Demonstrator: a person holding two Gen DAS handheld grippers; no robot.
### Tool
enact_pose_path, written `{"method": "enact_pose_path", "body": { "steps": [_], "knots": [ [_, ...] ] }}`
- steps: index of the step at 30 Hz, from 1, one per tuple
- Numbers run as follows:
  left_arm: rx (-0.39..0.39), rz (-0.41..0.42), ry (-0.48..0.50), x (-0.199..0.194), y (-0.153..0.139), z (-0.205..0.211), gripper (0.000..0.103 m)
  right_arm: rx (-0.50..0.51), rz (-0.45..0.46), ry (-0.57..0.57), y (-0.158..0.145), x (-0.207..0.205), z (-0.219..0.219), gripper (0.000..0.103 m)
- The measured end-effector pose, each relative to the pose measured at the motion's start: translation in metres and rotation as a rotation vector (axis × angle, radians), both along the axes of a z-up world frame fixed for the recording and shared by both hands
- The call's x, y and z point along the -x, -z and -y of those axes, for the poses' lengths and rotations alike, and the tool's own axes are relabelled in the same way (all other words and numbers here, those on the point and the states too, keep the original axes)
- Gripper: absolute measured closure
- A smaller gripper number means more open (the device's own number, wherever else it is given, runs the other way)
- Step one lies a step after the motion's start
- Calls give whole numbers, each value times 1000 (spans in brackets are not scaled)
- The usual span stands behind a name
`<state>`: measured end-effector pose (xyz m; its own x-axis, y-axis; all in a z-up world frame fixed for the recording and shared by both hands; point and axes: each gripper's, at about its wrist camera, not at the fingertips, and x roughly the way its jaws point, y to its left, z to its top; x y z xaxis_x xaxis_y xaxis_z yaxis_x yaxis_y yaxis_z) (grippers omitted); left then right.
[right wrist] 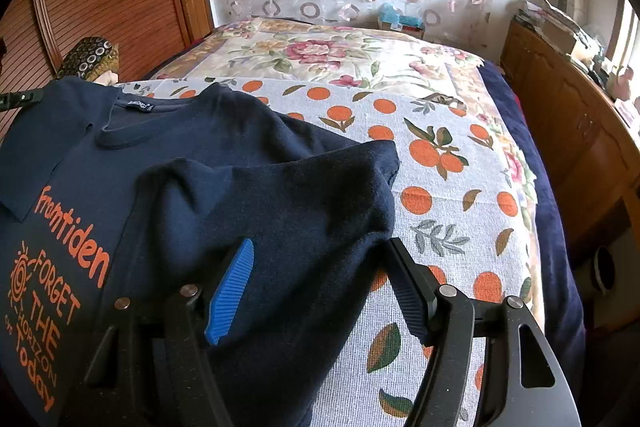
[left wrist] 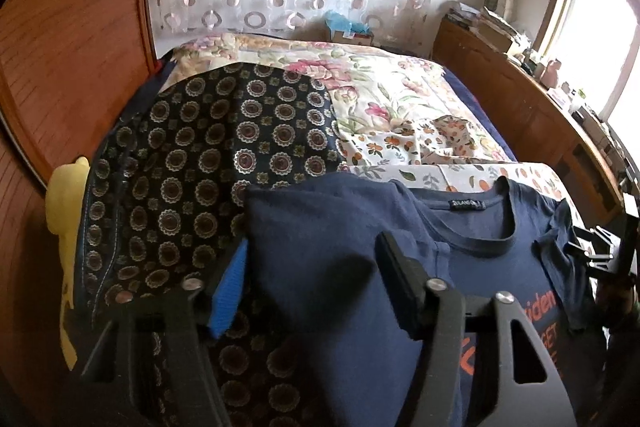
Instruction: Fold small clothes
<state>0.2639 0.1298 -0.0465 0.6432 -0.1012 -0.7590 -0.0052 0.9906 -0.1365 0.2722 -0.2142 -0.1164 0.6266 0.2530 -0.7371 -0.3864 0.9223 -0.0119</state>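
Mid-fold: navy T-shirt point(right wrist: 192, 155) sleeves turned inward, centre frame; left gripper point(left wrist: 316, 279) and right gripper point(right wrist: 320, 283) jaws wide; body unfolded.

The T-shirt point(right wrist: 248, 163) is navy with orange lettering, the cloth point(right wrist: 452, 195) under it white with oranges and leaves, and the garment point(left wrist: 192, 155) at nine o'clock dark with round medallions.

A navy T-shirt point(right wrist: 168, 151) with orange lettering is lying face up on the near bed, its two sides lying folded over toward the middle.
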Motion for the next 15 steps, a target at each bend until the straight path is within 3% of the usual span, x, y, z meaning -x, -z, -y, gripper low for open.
{"method": "enact_pose_path", "body": {
  "steps": [5, 9, 15],
  "knots": [
    [38, -9, 0, -6, 4, 0, 63, -1, 0, -1, 0, 0, 1, 33],
    [26, 39, 34, 3, -5, 9, 92, 1, 0, -2, 0, 0, 1, 33],
    [-15, 116, 139, 33, -19, 49, 95, 1, 1, -2, 0, 0, 1, 33]
  ]
}}
